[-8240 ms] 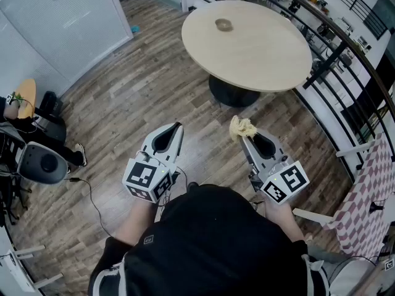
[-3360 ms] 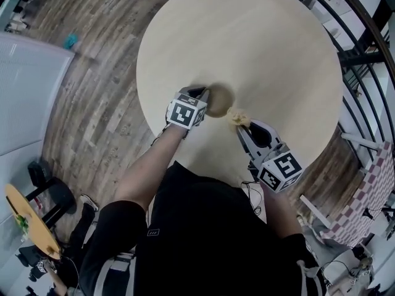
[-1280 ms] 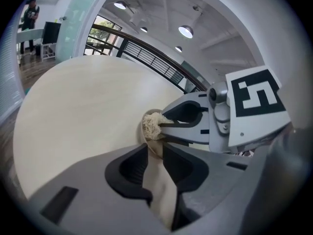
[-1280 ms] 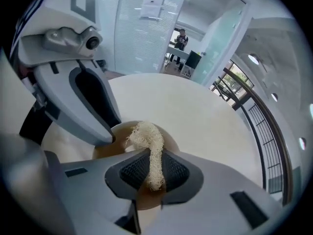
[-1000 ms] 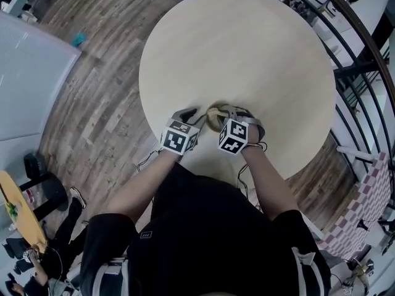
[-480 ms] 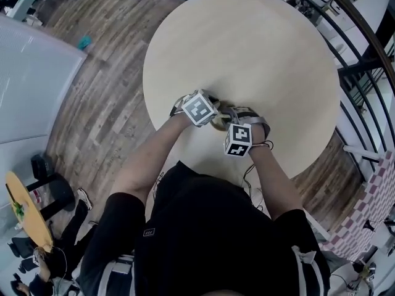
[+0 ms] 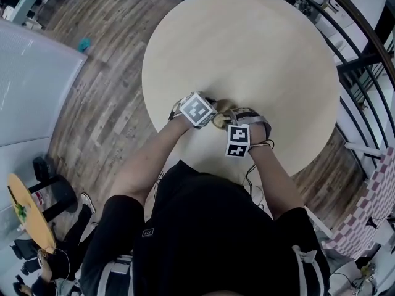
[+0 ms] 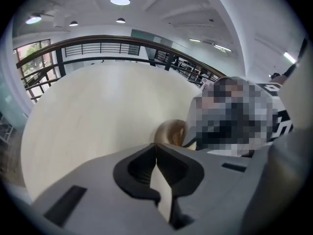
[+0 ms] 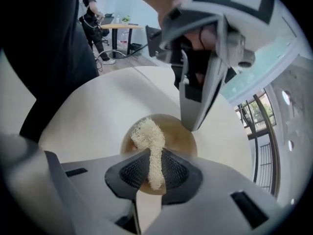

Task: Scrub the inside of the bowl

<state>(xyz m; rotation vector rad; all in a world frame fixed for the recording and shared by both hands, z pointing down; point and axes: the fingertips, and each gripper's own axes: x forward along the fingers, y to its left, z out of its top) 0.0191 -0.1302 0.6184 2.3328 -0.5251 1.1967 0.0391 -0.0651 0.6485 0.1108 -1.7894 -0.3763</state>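
A small brown bowl (image 9: 180, 131) stands on the round pale table (image 7: 259, 48), near its front edge. My right gripper (image 9: 149, 155) is shut on a cream fibrous scrubber (image 9: 145, 133), whose free end hangs over the inside of the bowl. My left gripper (image 8: 156, 147) is shut, its tips pinched at the bowl's rim (image 8: 170, 129). In the right gripper view the left gripper (image 9: 193, 125) comes down onto the far right edge of the rim. In the head view both grippers, left (image 7: 210, 107) and right (image 7: 232, 117), crowd over the bowl (image 7: 221, 115) and hide most of it.
Wide bare tabletop (image 8: 93, 106) lies beyond the bowl. A dark railing (image 7: 355, 48) curves round the table's far and right sides. Wood floor (image 7: 105, 97) is to the left. A person (image 9: 92, 9) stands by a desk far off.
My left gripper has moved in from the table's front edge to the bowl, rolled, and gone from open to shut at the rim. The right gripper has rolled in place over the bowl.
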